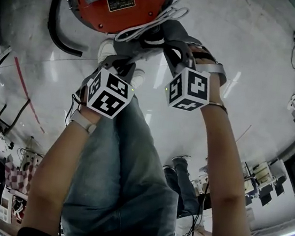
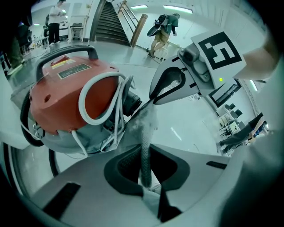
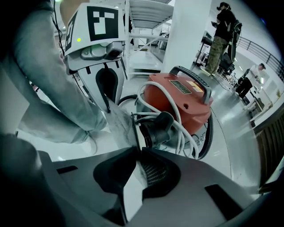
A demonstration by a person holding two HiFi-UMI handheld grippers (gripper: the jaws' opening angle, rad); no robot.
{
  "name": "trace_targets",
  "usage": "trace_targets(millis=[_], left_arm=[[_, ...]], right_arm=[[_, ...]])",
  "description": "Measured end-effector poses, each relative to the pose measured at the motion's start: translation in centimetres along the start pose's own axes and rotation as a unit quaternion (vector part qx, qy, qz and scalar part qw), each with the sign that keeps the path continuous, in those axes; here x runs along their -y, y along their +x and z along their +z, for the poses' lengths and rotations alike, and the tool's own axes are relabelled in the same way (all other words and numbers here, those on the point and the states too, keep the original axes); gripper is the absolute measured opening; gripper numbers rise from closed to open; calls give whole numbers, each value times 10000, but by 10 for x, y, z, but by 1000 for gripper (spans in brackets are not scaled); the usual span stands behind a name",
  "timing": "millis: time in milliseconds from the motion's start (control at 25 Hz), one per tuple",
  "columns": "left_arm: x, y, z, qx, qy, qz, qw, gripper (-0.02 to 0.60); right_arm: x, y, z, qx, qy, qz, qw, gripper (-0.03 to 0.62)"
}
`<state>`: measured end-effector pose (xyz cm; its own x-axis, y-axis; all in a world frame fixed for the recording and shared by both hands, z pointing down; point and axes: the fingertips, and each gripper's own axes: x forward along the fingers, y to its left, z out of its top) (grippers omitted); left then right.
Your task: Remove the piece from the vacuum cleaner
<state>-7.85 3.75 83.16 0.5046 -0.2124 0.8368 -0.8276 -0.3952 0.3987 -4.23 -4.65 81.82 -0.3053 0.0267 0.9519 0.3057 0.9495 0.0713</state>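
**Grey fabric piece at vacuum cleaner, gripped by both grippers**

A red vacuum cleaner (image 1: 117, 0) is set on the pale floor (image 1: 241, 57), with a white cord (image 2: 95, 88) looped over its body. A grey fabric piece (image 2: 147, 123) is seen just beside its black outlet (image 3: 157, 128). The left gripper (image 2: 144, 150) is clamped on a fold of the piece. The right gripper (image 3: 136, 153) is clamped on its thin edge close by.

- Bright, even indoor light; ceiling strips (image 2: 175, 6) glow overhead.
- The glossy floor (image 1: 251, 64) shows pale glare streaks.
- Both gripper views bend strongly, with dark corners.
- The closest foreground is soft; the vacuum cleaner (image 2: 66, 97) is sharp.
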Motion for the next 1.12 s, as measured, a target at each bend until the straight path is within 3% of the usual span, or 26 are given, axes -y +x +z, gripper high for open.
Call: trace_targets(millis=[440, 1120], left_arm=[[13, 8, -9, -22, -329, -118, 9994, 46], [-5, 18, -18, -353, -40, 120, 9993, 43]], right_arm=[[-5, 0, -1, 57, -46, 19, 10000, 66], [-10, -3, 1, 279, 751, -175, 9966, 63]])
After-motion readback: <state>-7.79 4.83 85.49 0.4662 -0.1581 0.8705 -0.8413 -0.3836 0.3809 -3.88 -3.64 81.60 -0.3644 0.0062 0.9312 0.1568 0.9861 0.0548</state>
